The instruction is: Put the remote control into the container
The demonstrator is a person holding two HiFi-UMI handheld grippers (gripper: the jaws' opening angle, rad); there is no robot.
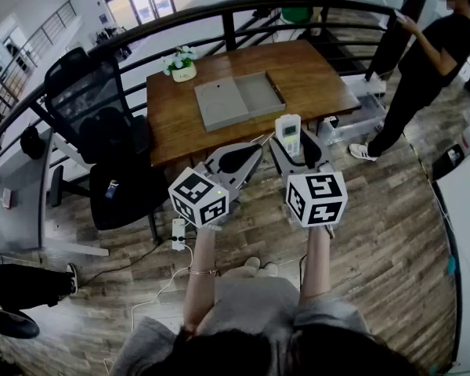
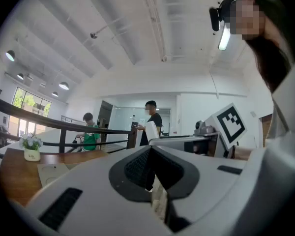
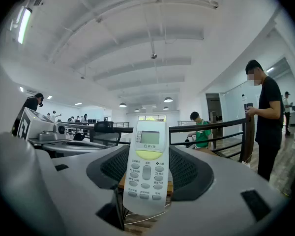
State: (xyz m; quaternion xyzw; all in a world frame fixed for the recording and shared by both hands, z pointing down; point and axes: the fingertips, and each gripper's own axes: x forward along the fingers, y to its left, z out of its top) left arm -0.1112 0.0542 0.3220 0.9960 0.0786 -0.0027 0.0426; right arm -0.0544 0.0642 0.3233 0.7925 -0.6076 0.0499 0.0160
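Note:
A white remote control (image 1: 288, 135) with a small screen and grey buttons stands upright between the jaws of my right gripper (image 1: 298, 155), which is shut on it. In the right gripper view the remote control (image 3: 147, 166) faces the camera, held low on its body. The container (image 1: 239, 99), a flat grey box lying open, rests on the wooden table (image 1: 321, 73) beyond both grippers. My left gripper (image 1: 236, 161) hangs beside the right one above the floor, short of the table's near edge. Its jaws are together with nothing in them. The left gripper view shows the container (image 2: 51, 173) at the left.
A potted plant (image 1: 182, 63) stands at the table's far left corner. A black office chair (image 1: 102, 131) sits left of the table and a curved black railing (image 1: 219, 10) runs behind it. A person in black (image 1: 431, 61) stands at the right. A power strip (image 1: 178, 233) lies on the floor.

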